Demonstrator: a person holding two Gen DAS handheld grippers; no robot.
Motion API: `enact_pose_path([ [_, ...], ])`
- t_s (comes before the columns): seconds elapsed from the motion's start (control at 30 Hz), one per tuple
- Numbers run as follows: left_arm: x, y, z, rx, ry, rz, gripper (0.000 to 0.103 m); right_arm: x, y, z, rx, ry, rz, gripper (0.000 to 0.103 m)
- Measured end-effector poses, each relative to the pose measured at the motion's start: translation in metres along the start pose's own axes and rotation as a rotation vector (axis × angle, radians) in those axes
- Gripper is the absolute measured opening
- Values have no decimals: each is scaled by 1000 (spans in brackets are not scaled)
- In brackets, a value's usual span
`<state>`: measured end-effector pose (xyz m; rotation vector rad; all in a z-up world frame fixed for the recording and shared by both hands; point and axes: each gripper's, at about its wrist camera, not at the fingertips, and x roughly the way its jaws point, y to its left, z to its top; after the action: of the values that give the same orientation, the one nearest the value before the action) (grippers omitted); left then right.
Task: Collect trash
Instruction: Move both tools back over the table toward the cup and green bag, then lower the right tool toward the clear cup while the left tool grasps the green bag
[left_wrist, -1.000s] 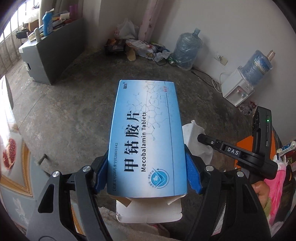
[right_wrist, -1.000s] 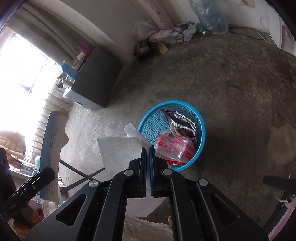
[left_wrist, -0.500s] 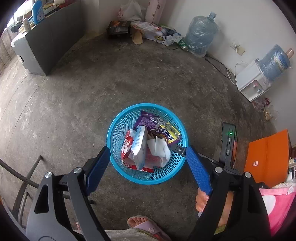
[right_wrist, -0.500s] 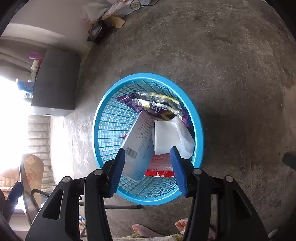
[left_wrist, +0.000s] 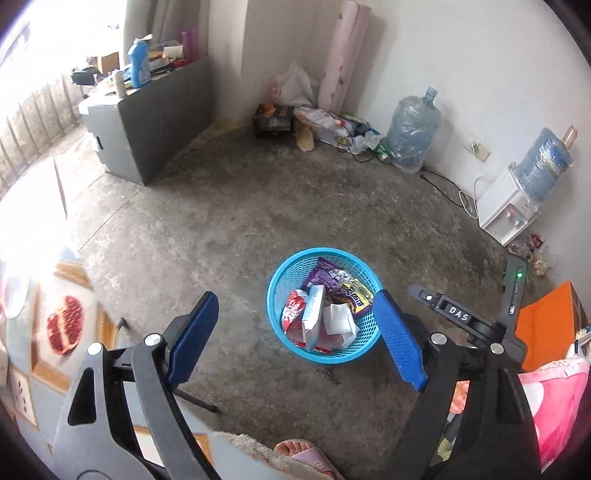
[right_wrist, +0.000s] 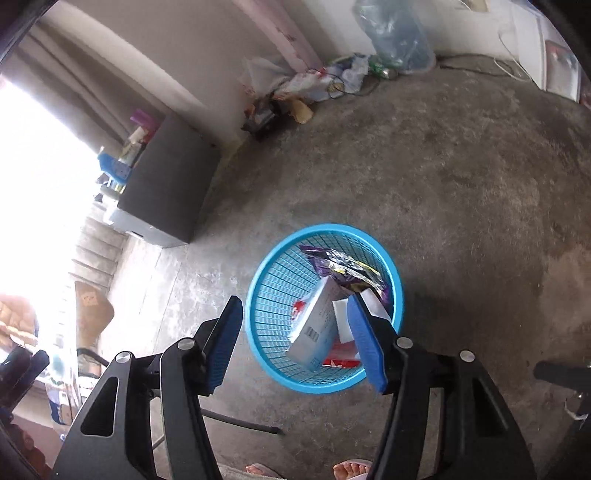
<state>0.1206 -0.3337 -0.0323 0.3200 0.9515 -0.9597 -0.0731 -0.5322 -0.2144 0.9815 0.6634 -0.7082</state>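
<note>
On the concrete floor, at about five o'clock in my left wrist view, sits the blue basket (left_wrist: 364, 356), and the medicine box (left_wrist: 313, 317) lies inside it, propped on edge against a red wrapper (left_wrist: 292, 310) with a white tissue (left_wrist: 338, 320) just beside it at three o'clock. A purple snack bag (left_wrist: 325, 277) leans on the far wall at twelve. My left gripper (left_wrist: 295, 339) hangs above the basket with its jaws spread wide and nothing between the pads. My right gripper (right_wrist: 295, 343) is likewise released; its jaws have just been opening and they hold nothing, though the basket shows through the gap.

I judge the box to be light, thin card, stiff along its faces but easy to crush at the open flap. If I had to lift it again, I would pinch across the two broad faces near the middle. The tissue is soft and would need a pinch on a raised fold.

In the right wrist view the box's (right_wrist: 317, 325) long axis runs from seven o'clock to one o'clock, barcode end nearest me and low, far end tilted up.
</note>
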Motion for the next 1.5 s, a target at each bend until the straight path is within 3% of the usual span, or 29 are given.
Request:
enact_pose_path([
  [0.2,-92,58,-30,-92,-175,82,81,-45,74,-2,-201,-13,107,58],
  [0.43,-192,147,-70,-221,-364,237,81,-70,180,-28,-414,51,262,58],
  [0.57,-230,204,-89,-285,-399,331,81,-68,251,-50,-530,122,363,58],
  [0.7,-248,263,-99,-352,-390,351,81,-50,324,-74,-615,222,434,58],
  [0.87,-247,340,-82,-399,-335,295,73,-16,406,-102,-678,324,455,59],
  [1.03,-201,417,-35,-392,-218,235,69,30,467,-124,-714,403,441,60],
  [1.1,-181,444,-19,-416,-184,226,62,49,487,-132,-724,423,432,60],
  [1.2,-152,482,-1,-463,-140,183,59,74,505,-135,-734,443,412,60],
  [1.27,-135,500,4,-498,-107,188,52,88,510,-138,-728,471,405,60],
  [1.4,-98,517,3,-506,0,190,45,113,518,-144,-732,538,394,60],
  [1.5,-97,521,-6,-546,-22,124,38,123,518,-149,-707,584,425,61],
])
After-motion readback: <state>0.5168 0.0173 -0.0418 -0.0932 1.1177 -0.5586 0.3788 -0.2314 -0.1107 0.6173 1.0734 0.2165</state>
